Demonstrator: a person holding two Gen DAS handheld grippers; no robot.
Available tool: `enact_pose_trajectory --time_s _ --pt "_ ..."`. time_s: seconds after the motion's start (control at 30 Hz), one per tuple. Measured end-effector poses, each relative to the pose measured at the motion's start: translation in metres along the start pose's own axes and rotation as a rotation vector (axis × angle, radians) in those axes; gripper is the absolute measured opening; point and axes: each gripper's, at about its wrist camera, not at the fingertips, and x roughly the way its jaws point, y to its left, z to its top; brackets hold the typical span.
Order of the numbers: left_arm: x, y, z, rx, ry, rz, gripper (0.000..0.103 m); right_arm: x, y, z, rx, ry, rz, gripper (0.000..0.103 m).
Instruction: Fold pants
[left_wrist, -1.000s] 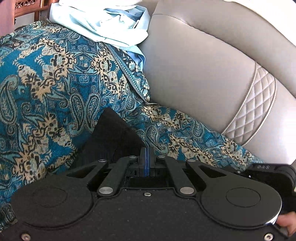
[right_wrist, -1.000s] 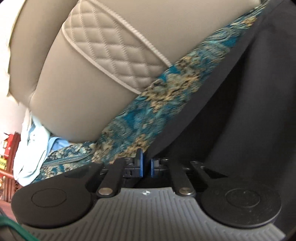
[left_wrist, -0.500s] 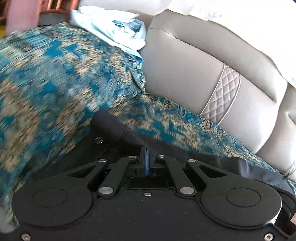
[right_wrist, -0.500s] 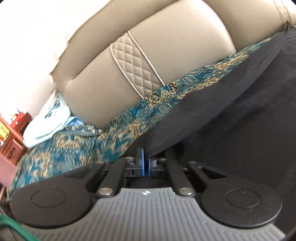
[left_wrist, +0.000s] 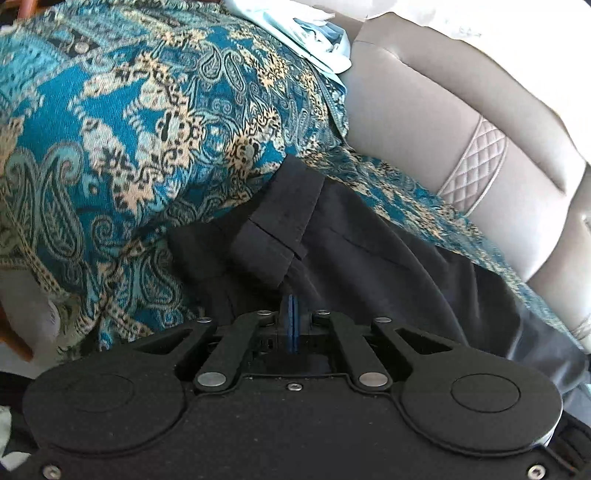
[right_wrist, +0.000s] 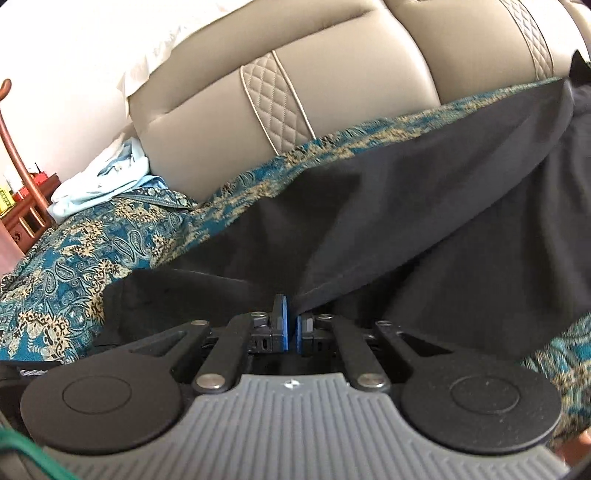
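Black pants (left_wrist: 369, 258) now spread much wider across the paisley throw than a sec ago, when only a small dark corner showed ahead of the L gripper; cuffed hem end (left_wrist: 280, 225) now turned up and lying over the cloth near the throw's raised L side. Left gripper (left_wrist: 291, 317) clenched tight on pants fabric, blue pads together w/ cloth rising from between them. Right gripper (right_wrist: 291, 325) likewise clamped on a pants edge (right_wrist: 369, 266), a narrow slit between pads w/ fabric pinched in it; that edge lifted into a taut ridge running up toward the seat's back R corner. Both views swung since a sec ago: more backrest and more throw visible now, so probably mid-carry, one half being dragged over the other; fold likely under way, not yet laid flat. Underneath: teal-and-gold paisley throw (left_wrist: 129, 129) covering the seat, humped over the L end. Behind: grey leather sofa backrest (right_wrist: 351, 92) w/ quilted diamond strips (right_wrist: 275, 99). Light-blue garment (right_wrist: 107, 181) bunched at the far L end where throw meets backrest. Beyond that, reddish wooden furniture (right_wrist: 26, 206) and white wall; rest too blurred to tell.
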Motion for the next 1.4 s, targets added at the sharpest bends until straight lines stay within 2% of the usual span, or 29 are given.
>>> enact_pose_trajectory --time_s 0.1,0.2,0.33,0.47,0.57,0.7,0.77,0.8,0.87,0.9,0.97,1.07,1.1,1.17,1.23,1.3,1.33,1.37,1.4 --pt "-0.002 0.005 -0.003 -0.003 0.007 -0.037 0.013 0.003 -0.002 -0.002 -0.002 0.008 -0.009 0.008" --pt "0.005 0.01 -0.004 -0.024 0.033 -0.073 0.034 0.003 -0.002 -0.004 -0.023 0.011 -0.013 0.008" --pt "0.019 0.016 0.001 -0.071 0.031 -0.051 0.034 0.003 -0.004 -0.008 -0.038 0.018 -0.019 0.008" --pt "0.027 0.009 0.005 -0.021 0.023 -0.061 0.035 0.002 -0.005 -0.014 -0.068 0.02 -0.025 0.009" --pt "0.036 0.013 0.004 -0.05 0.035 -0.025 0.036 0.001 -0.005 -0.017 -0.086 0.019 -0.028 0.009" --pt "0.038 0.017 0.003 -0.081 0.012 -0.068 0.049 -0.002 -0.002 -0.017 -0.106 0.013 -0.029 0.009" --pt "0.039 0.018 0.004 -0.101 0.003 -0.086 0.053 -0.003 -0.001 -0.017 -0.117 0.012 -0.026 0.009" --pt "0.041 0.019 0.005 -0.116 -0.001 -0.09 0.052 -0.004 -0.001 -0.018 -0.12 0.015 -0.023 0.009" --pt "0.042 0.021 0.008 -0.148 -0.012 -0.069 0.04 -0.004 0.0 -0.018 -0.121 0.02 -0.016 0.009" --pt "0.041 0.021 0.01 -0.151 -0.03 -0.038 0.015 -0.004 0.001 -0.018 -0.122 0.021 -0.013 0.009" --pt "0.033 0.018 0.011 -0.124 -0.082 -0.004 0.014 -0.005 0.002 -0.018 -0.123 0.02 -0.001 0.009" --pt "0.021 0.011 0.01 -0.06 -0.151 0.007 0.016 -0.007 0.008 -0.02 -0.134 0.021 0.017 0.009" --pt "0.024 0.01 0.01 -0.043 -0.136 0.004 0.018 -0.007 0.009 -0.022 -0.142 0.019 0.017 0.009" --pt "0.034 0.013 0.012 -0.072 -0.082 -0.007 0.023 -0.005 0.01 -0.023 -0.141 0.023 0.016 0.009" --pt "0.044 0.019 0.014 -0.136 -0.048 -0.018 0.037 -0.004 0.01 -0.024 -0.132 0.03 0.013 0.009" --pt "0.049 0.024 0.015 -0.197 -0.043 -0.04 0.037 -0.005 0.01 -0.025 -0.134 0.028 0.015 0.009" --pt "0.049 0.025 0.014 -0.209 -0.049 -0.036 0.036 -0.006 0.012 -0.026 -0.139 0.026 0.017 0.009" --pt "0.048 0.023 0.014 -0.2 -0.061 -0.008 0.016 -0.007 0.012 -0.027 -0.142 0.026 0.021 0.009" --pt "0.046 0.017 0.015 -0.156 -0.07 0.045 0.012 -0.007 0.013 -0.028 -0.145 0.024 0.025 0.009"
